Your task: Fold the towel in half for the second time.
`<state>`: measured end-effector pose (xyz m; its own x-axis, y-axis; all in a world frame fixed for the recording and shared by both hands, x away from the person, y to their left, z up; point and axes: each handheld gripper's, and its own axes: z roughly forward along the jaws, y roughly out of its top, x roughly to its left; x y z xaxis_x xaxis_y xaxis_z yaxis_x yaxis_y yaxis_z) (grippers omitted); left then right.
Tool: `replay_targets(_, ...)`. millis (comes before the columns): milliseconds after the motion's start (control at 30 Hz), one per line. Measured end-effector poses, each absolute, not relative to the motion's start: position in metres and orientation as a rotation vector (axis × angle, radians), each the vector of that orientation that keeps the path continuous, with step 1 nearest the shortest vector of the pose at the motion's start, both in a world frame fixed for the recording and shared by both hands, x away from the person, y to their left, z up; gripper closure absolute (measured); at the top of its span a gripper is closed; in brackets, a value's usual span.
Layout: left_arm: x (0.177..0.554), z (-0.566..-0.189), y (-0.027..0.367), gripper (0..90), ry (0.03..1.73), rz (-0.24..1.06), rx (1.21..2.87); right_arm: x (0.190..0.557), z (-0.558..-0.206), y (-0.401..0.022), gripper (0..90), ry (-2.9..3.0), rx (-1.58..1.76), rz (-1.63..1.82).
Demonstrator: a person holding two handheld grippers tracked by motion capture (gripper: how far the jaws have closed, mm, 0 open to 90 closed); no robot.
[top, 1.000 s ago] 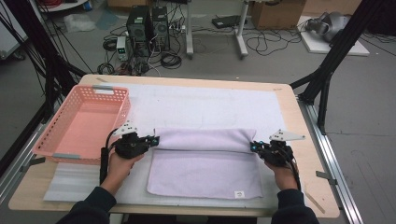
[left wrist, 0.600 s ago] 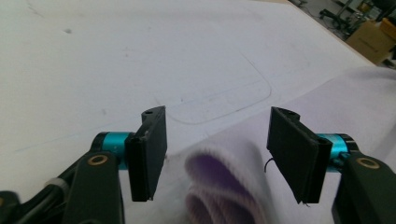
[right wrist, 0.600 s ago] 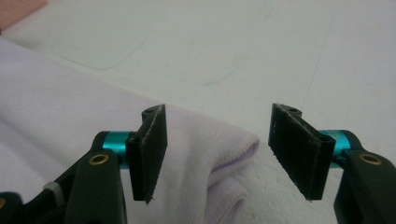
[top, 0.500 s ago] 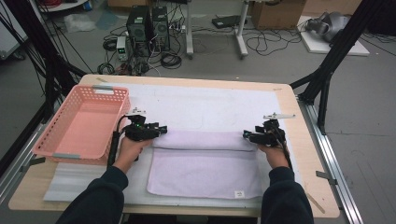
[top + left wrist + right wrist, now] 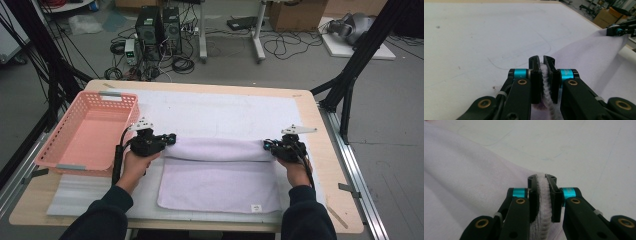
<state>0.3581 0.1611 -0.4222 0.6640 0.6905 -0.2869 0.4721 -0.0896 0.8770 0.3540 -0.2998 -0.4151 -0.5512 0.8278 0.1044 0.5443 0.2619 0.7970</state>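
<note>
A lavender towel (image 5: 220,185) lies on the white mat (image 5: 225,110), its far part rolled over into a thick fold. My left gripper (image 5: 172,139) is shut on the fold's left end. In the left gripper view the fluffy towel edge (image 5: 546,82) is pinched between the jaws of the left gripper (image 5: 541,60). My right gripper (image 5: 267,146) is shut on the fold's right end, and the towel (image 5: 461,170) bulges between the right gripper (image 5: 542,177) jaws. Both sets of jaws have just been closing onto the cloth. The towel (image 5: 594,55) stretches toward the right gripper (image 5: 617,31).
A pink plastic basket (image 5: 55,150) stands at the table's left side, close to my left hand. The wooden table's edge (image 5: 320,125) runs along the right. Computers and cables sit on the floor beyond the table.
Both hands shifted a little away from the person. Half a second ago the jaws stood open at the fold; now both are shut on its ends.
</note>
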Motion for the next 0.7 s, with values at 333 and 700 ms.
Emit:
replay_targets(333,0.313,-0.427,0.167,84.4,0.846,0.245,1.731,0.301,-0.422,-0.304,81.4,2.146,1.136,1.293)
replay_targets(700,0.262,-0.439,0.168,84.2,0.791,0.238,1.752,0.244,-0.43,-0.312,79.2,2.116,1.112,1.332)
